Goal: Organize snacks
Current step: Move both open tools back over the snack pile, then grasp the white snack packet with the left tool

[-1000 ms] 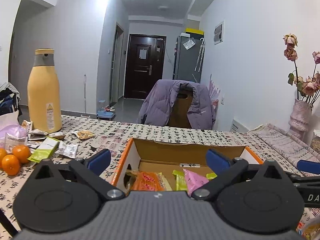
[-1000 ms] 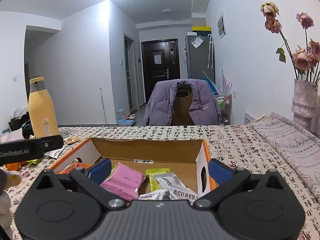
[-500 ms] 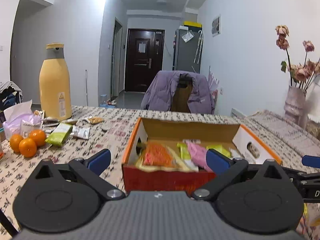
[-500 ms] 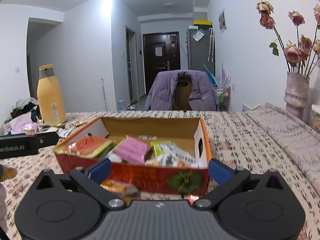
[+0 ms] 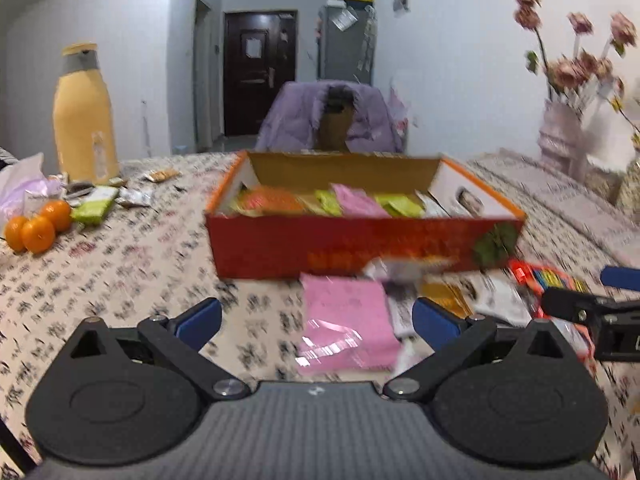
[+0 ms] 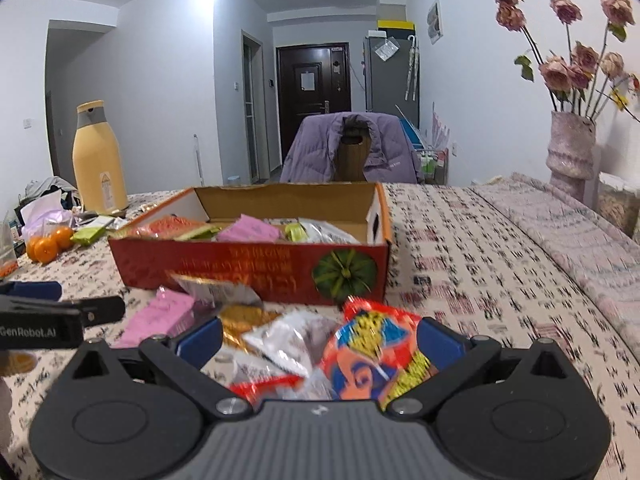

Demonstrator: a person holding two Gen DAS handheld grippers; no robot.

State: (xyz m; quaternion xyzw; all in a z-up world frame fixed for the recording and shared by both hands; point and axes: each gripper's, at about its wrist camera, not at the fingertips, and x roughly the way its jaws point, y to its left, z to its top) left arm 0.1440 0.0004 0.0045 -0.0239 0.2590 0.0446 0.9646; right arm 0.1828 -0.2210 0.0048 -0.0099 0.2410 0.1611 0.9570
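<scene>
Grippers withdrawn; box (image 5: 360, 248) long axis crosswise.

Red box (image 5: 360, 248), pink packet (image 5: 346, 320), yellow bottle (image 5: 85, 120), calligraphy-print tablecloth (image 5: 120, 280)

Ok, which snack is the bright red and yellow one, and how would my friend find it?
Start at the red cardboard box on the patterned tablecloth. A heap of loose packets lies in front of it, and the red snack bag lies at the heap's right end, near the pumpkin picture. Unlike the pink packet and silver packet, it has blue and yellow cartoon print.
</scene>
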